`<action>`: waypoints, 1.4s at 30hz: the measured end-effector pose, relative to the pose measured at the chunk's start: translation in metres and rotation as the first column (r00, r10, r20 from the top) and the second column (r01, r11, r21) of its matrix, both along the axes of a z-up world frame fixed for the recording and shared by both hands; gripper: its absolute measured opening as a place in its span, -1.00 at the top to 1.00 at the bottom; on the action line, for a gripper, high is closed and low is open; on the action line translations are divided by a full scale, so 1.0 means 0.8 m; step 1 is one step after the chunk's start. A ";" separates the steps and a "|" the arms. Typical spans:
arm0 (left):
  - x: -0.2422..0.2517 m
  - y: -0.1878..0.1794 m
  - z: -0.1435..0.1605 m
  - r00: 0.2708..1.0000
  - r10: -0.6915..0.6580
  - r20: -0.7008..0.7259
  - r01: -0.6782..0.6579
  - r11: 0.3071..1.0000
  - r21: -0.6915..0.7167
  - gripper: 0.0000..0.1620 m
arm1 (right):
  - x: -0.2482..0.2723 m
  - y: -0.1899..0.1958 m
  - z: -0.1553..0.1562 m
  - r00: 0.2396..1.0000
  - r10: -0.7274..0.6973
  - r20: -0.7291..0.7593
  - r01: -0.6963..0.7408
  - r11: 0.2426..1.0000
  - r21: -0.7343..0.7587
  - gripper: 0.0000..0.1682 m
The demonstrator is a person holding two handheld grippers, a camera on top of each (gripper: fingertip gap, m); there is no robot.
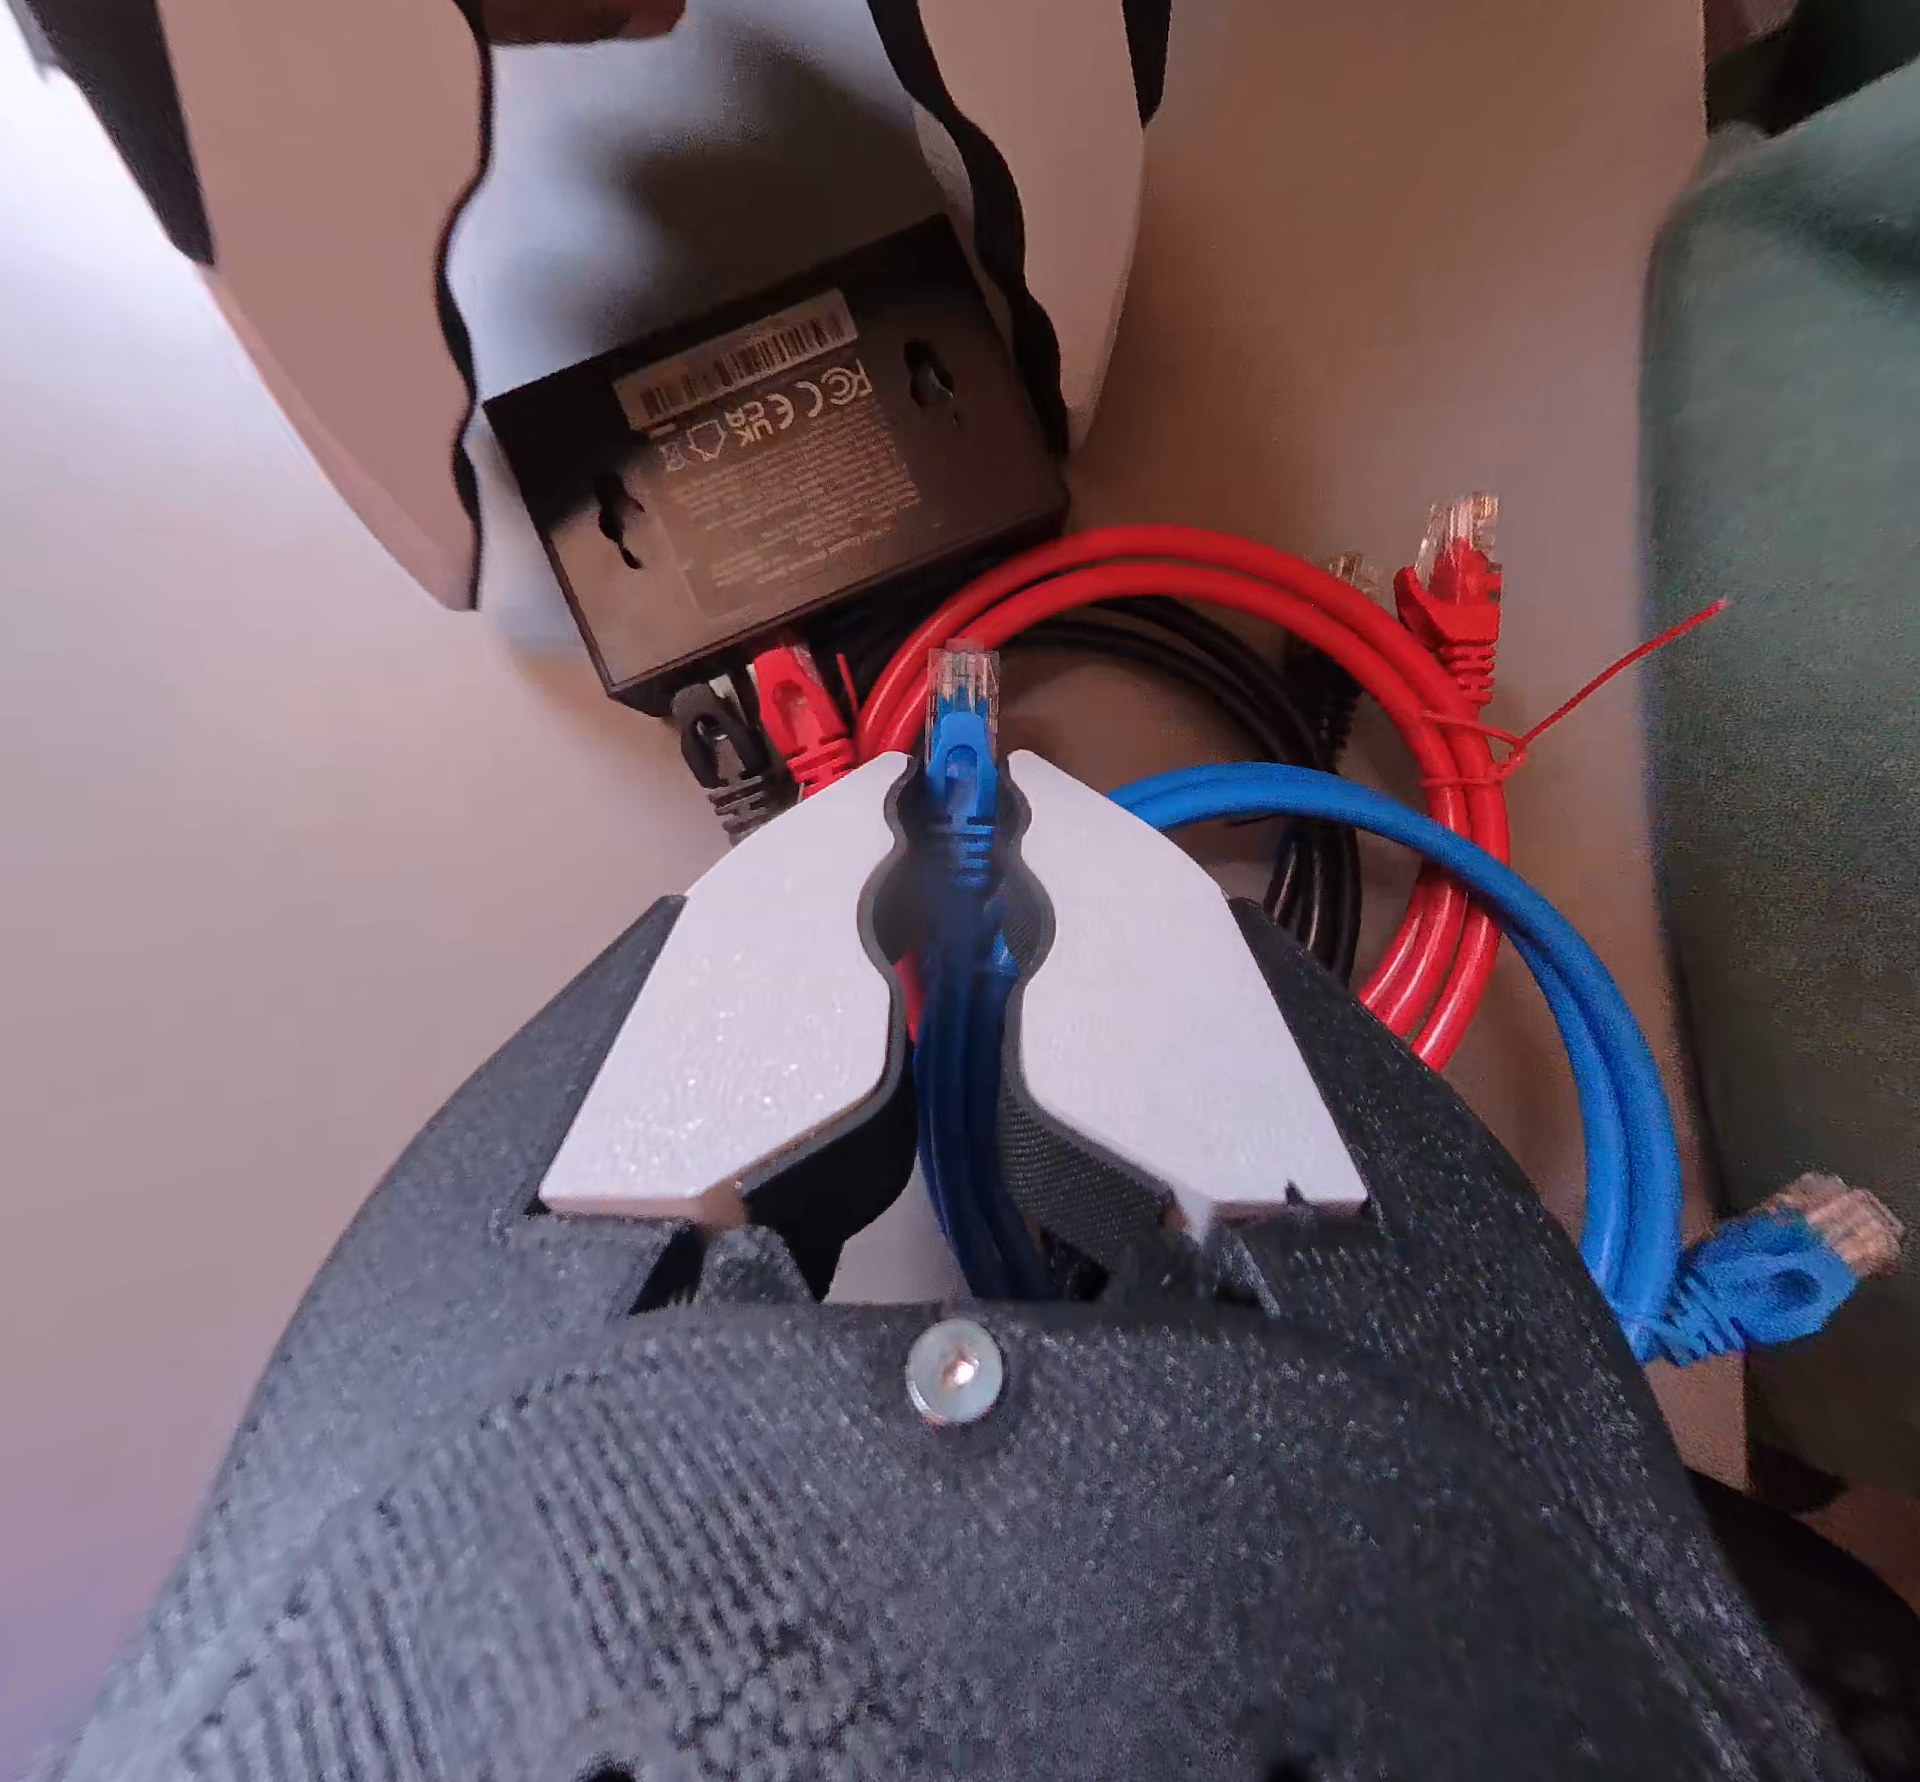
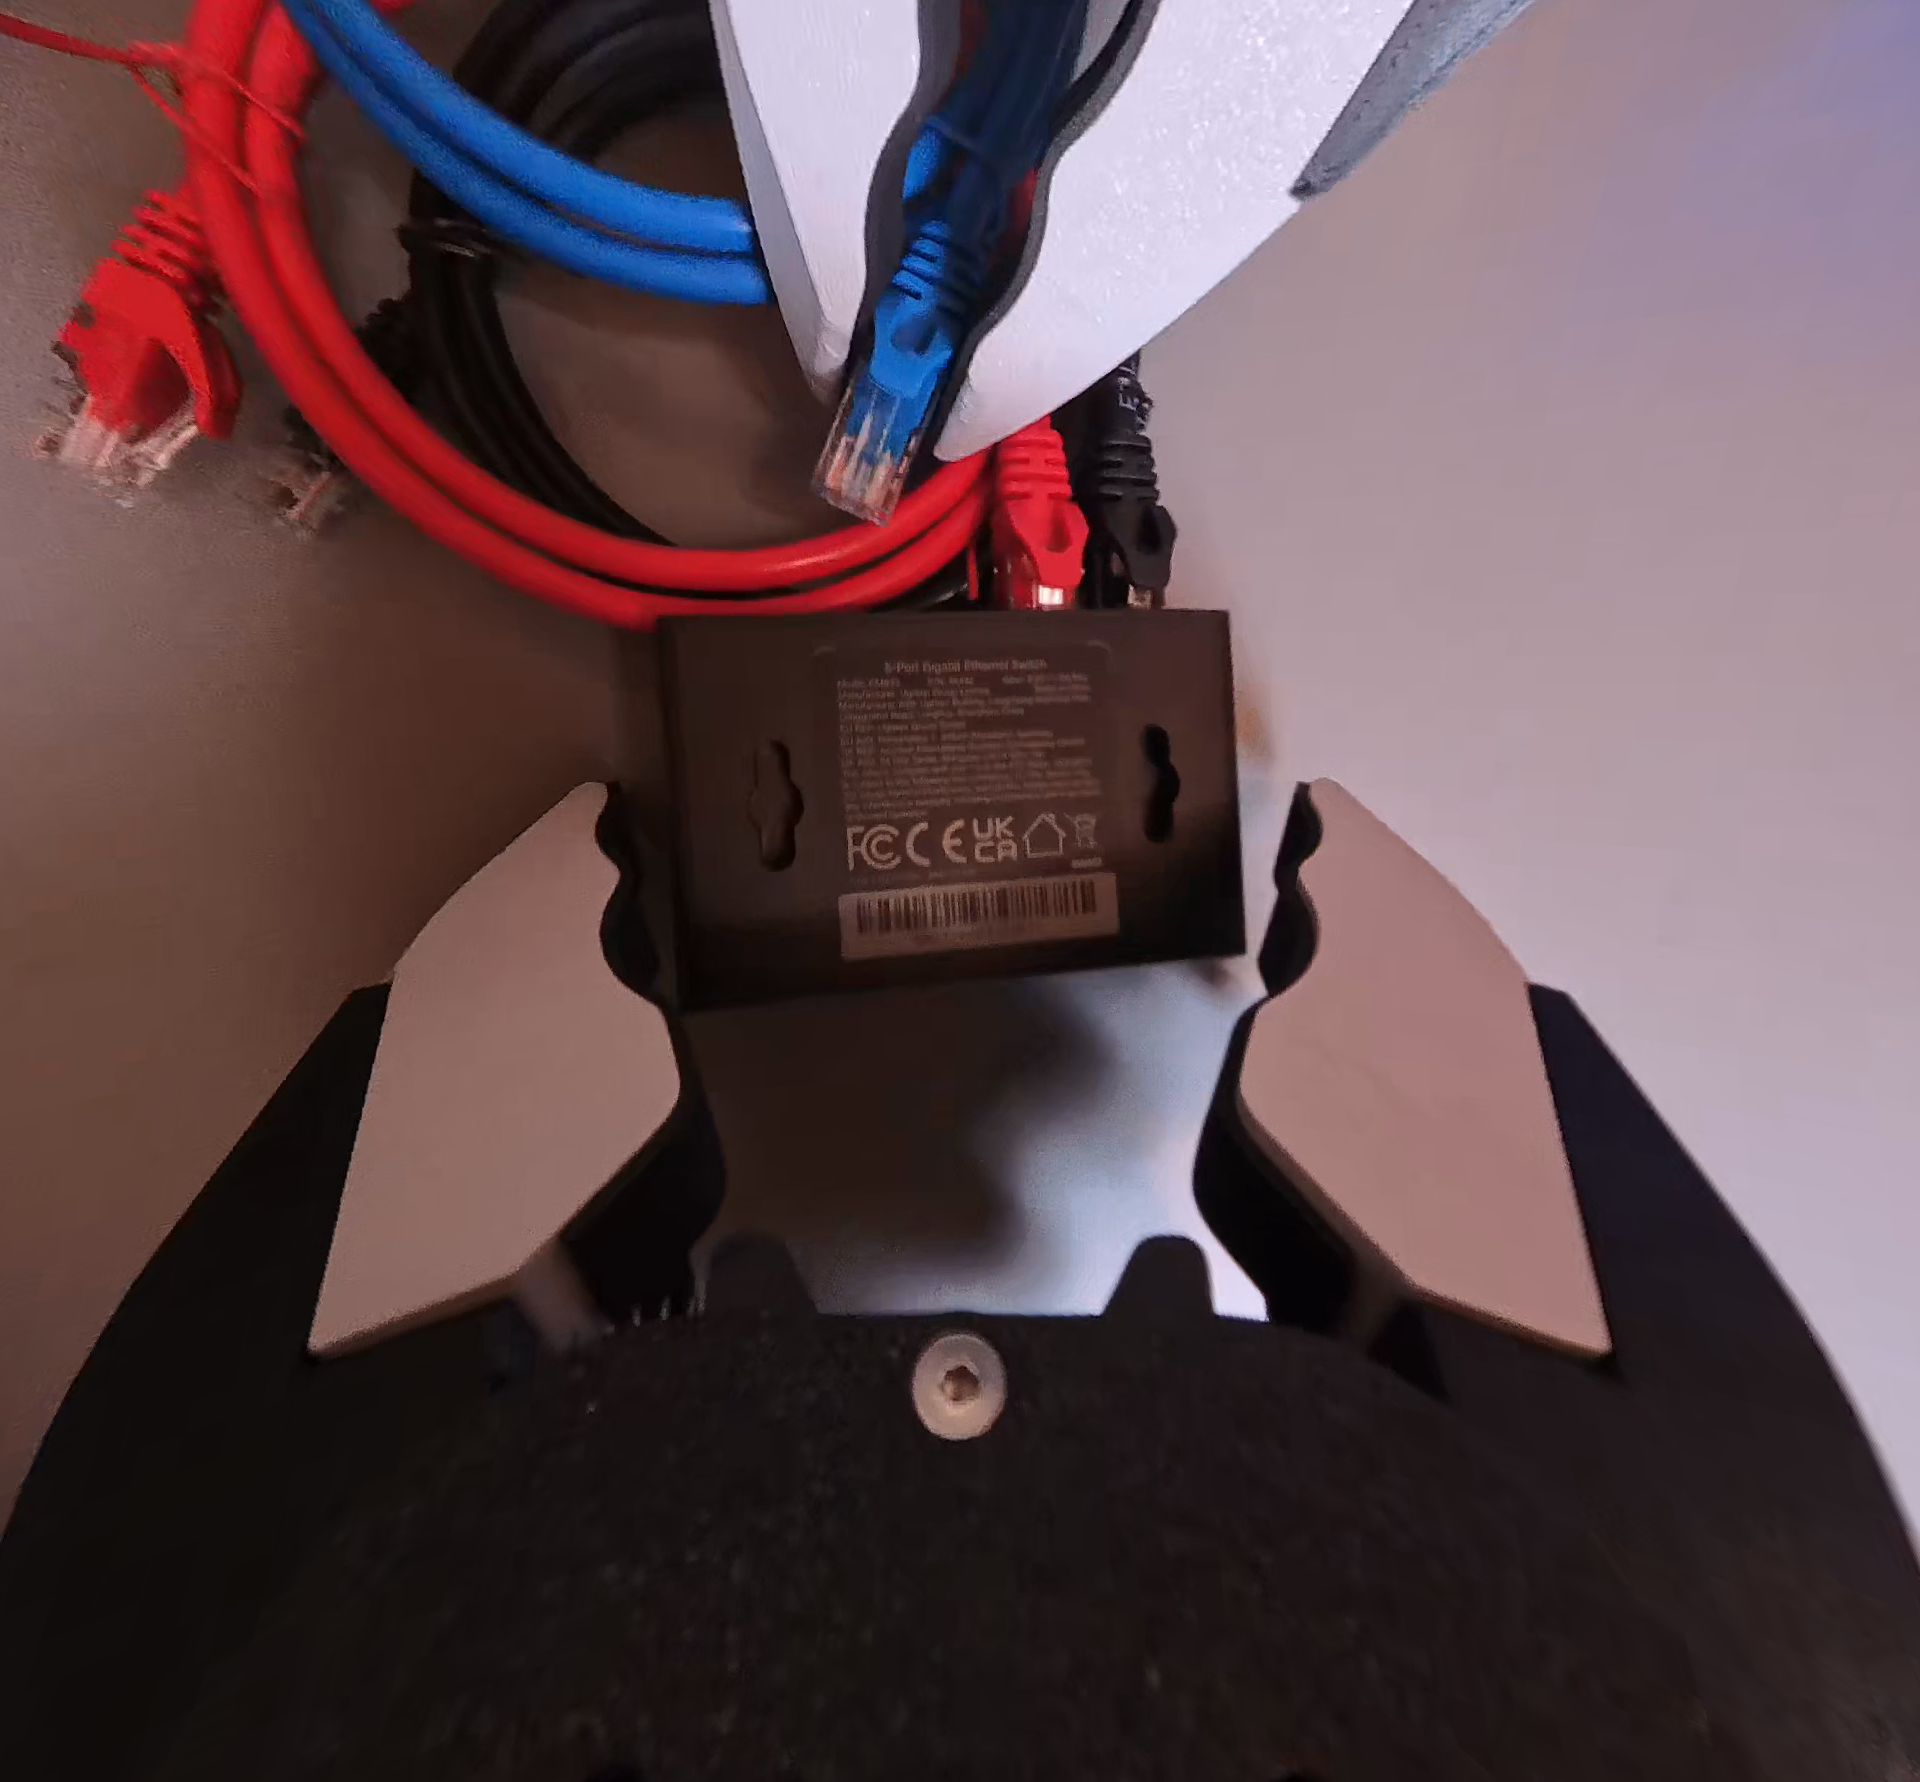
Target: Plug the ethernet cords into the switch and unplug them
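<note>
The black switch (image 2: 951, 797) lies label side up on the table, also in the left wrist view (image 1: 769, 475). A red plug (image 2: 1039, 537) and a black plug (image 2: 1132, 527) sit in its ports. My right gripper (image 2: 956, 797) is open with a finger on each side of the switch; the left pad touches it, the right pad stands just off. My left gripper (image 1: 961, 776) is shut on the blue cord's plug (image 1: 961, 704), whose clear tip points at the port side, a little short of it, above the red loop. The blue plug (image 2: 883, 413) shows there too.
The coiled red cord (image 1: 1455, 797) with a free red plug (image 1: 1455, 589), a coiled black cord (image 1: 1226, 652) and the blue cord's other plug (image 1: 1787, 1265) lie right of the switch. A green cushion (image 1: 1797, 693) borders the table's right side. My right fingertips sit around 6 cm from my left ones.
</note>
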State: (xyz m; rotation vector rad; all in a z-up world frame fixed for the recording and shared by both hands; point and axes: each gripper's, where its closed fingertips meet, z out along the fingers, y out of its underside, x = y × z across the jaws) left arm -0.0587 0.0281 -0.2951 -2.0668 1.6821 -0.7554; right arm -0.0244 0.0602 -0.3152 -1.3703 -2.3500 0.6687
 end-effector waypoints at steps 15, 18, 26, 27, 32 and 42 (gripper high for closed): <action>0.026 0.010 0.016 0.996 0.077 0.037 -0.074 0.993 -0.090 0.85 | 0.011 -0.023 0.033 0.923 -0.383 -0.016 0.336 0.828 -0.450 -0.26; 0.034 0.011 0.018 0.996 0.083 0.034 -0.079 0.991 -0.108 0.85 | 0.014 -0.021 0.045 0.863 -0.505 0.014 0.414 0.691 -0.592 -0.03; 0.052 0.003 0.018 0.990 0.126 0.066 -0.107 0.965 -0.238 0.84 | 0.036 -0.001 0.073 0.754 -0.649 -0.099 0.435 0.607 -0.665 0.47; 0.051 0.002 0.011 0.993 0.113 0.046 -0.100 0.971 -0.217 0.84 | 0.037 -0.008 0.076 0.772 -0.628 -0.102 0.418 0.622 -0.662 0.43; 0.049 0.005 0.006 0.994 0.105 0.010 -0.103 0.983 -0.153 0.84 | 0.047 0.017 0.060 0.816 -0.528 -0.237 0.451 0.837 -0.310 0.11; 0.035 -0.006 0.005 1.000 0.024 -0.009 -0.025 0.992 -0.124 0.84 | 0.036 0.042 0.024 0.996 -0.090 0.006 0.090 0.994 0.057 -0.27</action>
